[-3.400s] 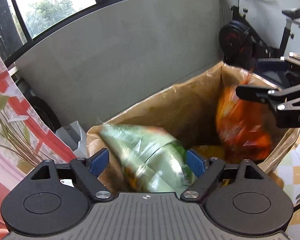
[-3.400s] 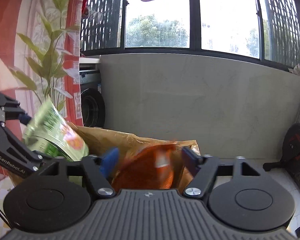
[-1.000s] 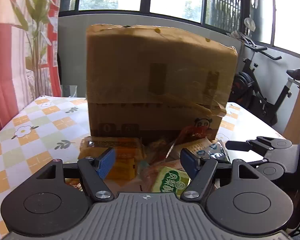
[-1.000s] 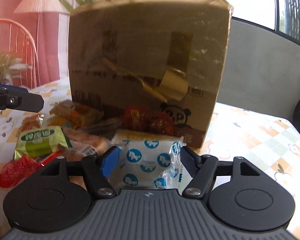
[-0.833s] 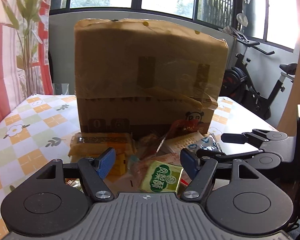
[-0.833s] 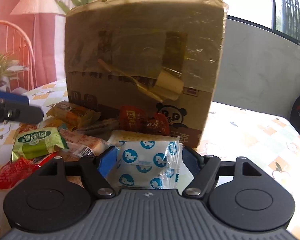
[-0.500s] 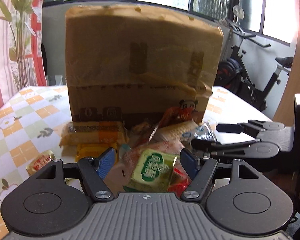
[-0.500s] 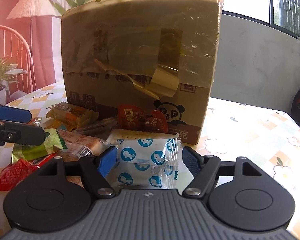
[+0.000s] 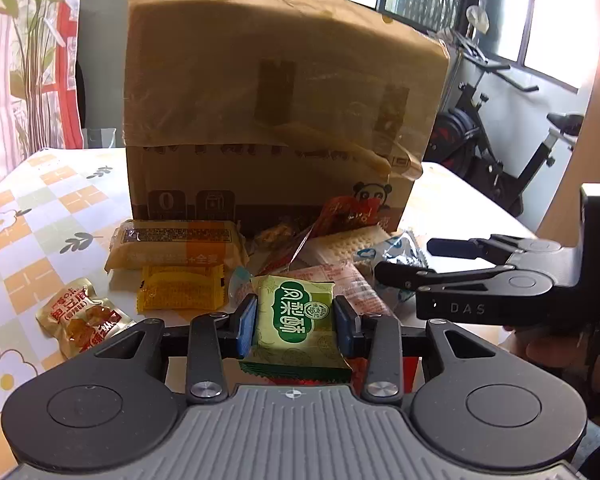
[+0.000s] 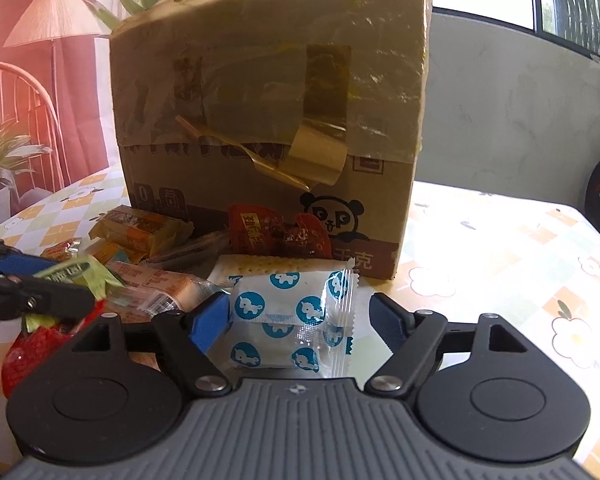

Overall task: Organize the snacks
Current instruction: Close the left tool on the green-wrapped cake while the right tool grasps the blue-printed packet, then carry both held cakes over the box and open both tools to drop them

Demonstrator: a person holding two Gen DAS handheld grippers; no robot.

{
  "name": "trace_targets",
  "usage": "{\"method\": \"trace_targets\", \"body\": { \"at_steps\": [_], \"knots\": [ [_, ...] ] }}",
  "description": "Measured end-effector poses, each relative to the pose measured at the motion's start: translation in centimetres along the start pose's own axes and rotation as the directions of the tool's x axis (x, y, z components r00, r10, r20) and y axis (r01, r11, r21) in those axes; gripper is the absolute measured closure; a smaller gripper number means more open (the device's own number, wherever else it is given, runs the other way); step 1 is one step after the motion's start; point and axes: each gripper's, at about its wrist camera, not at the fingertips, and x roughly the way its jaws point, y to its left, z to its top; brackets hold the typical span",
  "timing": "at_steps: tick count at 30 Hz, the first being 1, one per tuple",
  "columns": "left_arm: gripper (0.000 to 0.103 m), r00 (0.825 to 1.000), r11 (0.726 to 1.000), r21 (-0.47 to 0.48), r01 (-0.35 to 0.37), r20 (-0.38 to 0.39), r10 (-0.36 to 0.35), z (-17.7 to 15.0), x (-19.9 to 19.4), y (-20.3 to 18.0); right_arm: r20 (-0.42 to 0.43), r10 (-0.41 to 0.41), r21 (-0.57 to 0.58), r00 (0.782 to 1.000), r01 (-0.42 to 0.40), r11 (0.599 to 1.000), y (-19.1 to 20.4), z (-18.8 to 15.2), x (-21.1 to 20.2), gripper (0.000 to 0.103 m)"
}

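Left tongs (image 9: 295, 322) just closed, pinching green snack packet (image 9: 296, 320); right tongs (image 10: 300, 318) widening, released around white-blue packet (image 10: 296, 316).

A green foil snack packet (image 9: 296, 320), a white wrapper with blue unicorn circles (image 10: 296, 316) and an orange-checked flowered counter (image 10: 520, 264) are seen.

At right in my left view I read "DAS" on the right gripper (image 9: 404, 258). Lower on the cardboard box (image 9: 276, 120) a boxed "0" shows, and a panda logo; its Chinese print and the snack wrappers' script I cannot make out.
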Motion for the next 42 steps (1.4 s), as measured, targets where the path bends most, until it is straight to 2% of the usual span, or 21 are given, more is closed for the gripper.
{"method": "trace_targets", "body": {
  "at_steps": [7, 14, 22, 25, 29, 38, 42],
  "knots": [
    [0.061, 0.999, 0.999, -0.014, -0.031, 0.044, 0.032, 0.3, -0.7, 0.3, -0.018, 0.006, 0.003, 1.000, -0.006, 1.000, 0.0, 0.1, 0.4, 0.023],
    [0.061, 0.998, 0.999, -0.029, -0.040, 0.044, 0.041, 0.4, -0.7, 0.8, -0.034, 0.003, -0.022, 0.999, -0.004, 1.000, 0.4, 0.0, 0.7, 0.024],
    [0.061, 0.998, 0.999, -0.030, -0.043, 0.043, 0.044, 0.3, -0.8, 0.8, -0.083, 0.029, 0.013, 0.996, -0.028, 1.000, 0.0, 0.2, 1.6, 0.025],
    [0.061, 0.998, 0.998, -0.032, -0.047, 0.044, 0.049, 0.3, -0.8, 0.9, -0.066, 0.040, 0.010, 0.997, -0.039, 0.999, 0.0, 0.1, 1.2, 0.039],
    [0.061, 0.998, 0.998, -0.033, -0.049, 0.047, 0.051, 0.3, -0.8, 1.0, -0.049, 0.056, 0.035, 0.997, -0.054, 0.998, -0.2, -0.1, 0.8, 0.045],
    [0.061, 0.996, 0.998, -0.028, -0.052, 0.064, 0.054, 0.5, -1.0, 1.1, 0.002, 0.073, 0.121, 0.997, -0.073, 0.990, -1.4, -0.1, -0.3, 0.047],
    [0.061, 0.996, 0.999, -0.023, -0.044, 0.082, 0.046, 0.7, -1.4, 1.0, -0.039, 0.062, 0.088, 0.997, -0.058, 0.994, -1.0, 0.1, -0.8, 0.047]
  ]
}}
